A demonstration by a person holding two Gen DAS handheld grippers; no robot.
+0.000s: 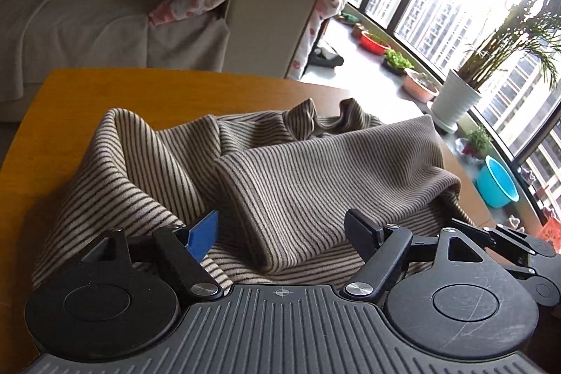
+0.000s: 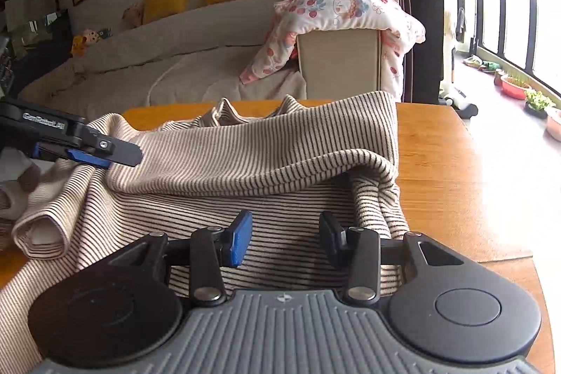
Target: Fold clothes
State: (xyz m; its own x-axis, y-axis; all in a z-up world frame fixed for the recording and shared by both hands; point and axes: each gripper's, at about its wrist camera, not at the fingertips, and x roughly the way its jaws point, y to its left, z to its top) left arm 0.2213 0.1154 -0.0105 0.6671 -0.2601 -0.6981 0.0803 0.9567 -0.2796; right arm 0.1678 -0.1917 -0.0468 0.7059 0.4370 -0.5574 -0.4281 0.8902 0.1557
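Striped fabric, a beige sweater (image 2: pixel 266 142), lies rumpled on the wooden table (image 2: pixel 448 163), one part doubled over its middle. Left gripper (image 1: pixel 280 233) and right gripper (image 2: pixel 285 239) hover above its near edge, jaws apart, empty, likely ready to pinch.

Soft ribbed knit cloth of the striped garment (image 1: pixel 315 177) ahead of my fingers, matt and finely corded, smooth glossy orange wood of the table (image 2: pixel 455 170) under it, matt black plastic of my left gripper (image 1: pixel 280 230), blue rubbery pad on my right gripper (image 2: pixel 284 237).
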